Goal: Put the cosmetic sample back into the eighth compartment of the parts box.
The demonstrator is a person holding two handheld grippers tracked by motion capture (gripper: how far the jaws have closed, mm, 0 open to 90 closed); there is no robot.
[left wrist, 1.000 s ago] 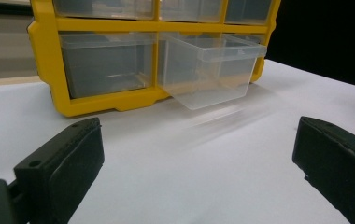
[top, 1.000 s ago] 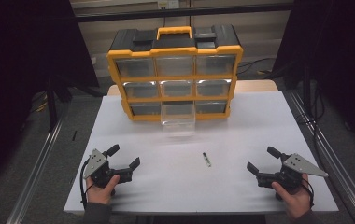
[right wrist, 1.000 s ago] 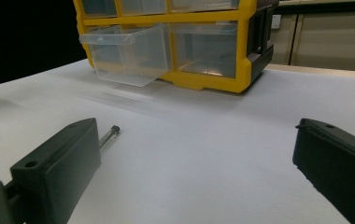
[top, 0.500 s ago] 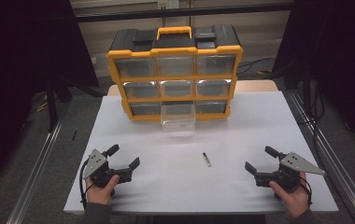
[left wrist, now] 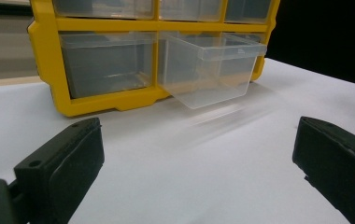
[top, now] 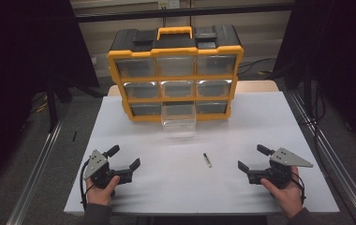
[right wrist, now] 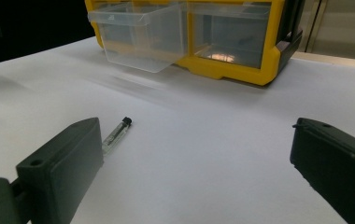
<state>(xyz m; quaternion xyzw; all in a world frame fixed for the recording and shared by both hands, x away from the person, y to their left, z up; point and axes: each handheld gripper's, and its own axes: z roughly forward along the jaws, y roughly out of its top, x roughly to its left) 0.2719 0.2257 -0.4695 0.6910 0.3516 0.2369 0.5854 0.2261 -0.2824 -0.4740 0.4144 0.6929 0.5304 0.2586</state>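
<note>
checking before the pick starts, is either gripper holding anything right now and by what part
Nothing is held. The left gripper and right gripper are both open with bare fingers, and the small vial lies untouched on the table.

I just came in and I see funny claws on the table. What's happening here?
A person holds a gripper in each hand, the left gripper and the right gripper, both open and holding nothing. A small vial lies on the white table between them, nearer the right one. Behind stands a yellow organizer with its bottom middle drawer pulled out. Nothing has been picked up yet.
</note>
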